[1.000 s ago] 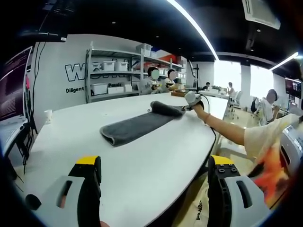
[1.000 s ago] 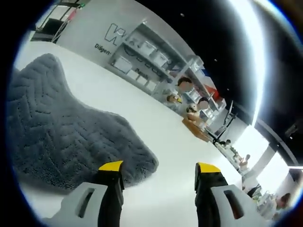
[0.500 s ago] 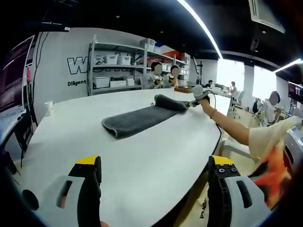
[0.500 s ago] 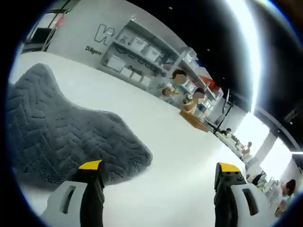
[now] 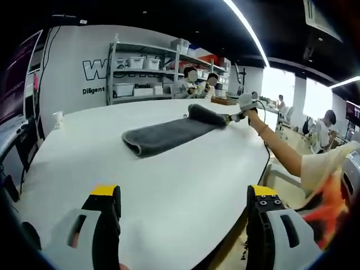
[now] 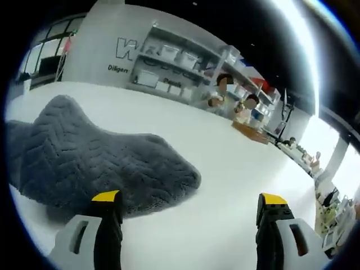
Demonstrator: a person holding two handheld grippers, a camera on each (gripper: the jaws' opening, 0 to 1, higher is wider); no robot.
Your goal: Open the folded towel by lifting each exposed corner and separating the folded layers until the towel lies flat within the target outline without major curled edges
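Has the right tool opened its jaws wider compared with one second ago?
Yes. In the right gripper view the right tool now has its jaws spread wider, and the towel's edge that lay between them now sits beside the left jaw, untouched.

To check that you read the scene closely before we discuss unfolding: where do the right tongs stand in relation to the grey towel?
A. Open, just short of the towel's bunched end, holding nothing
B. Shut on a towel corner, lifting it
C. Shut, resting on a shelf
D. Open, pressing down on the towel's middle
A: in the right gripper view the right tongs stand open with bare white table between them, beside the bunched end of the grey herringbone-textured towel.
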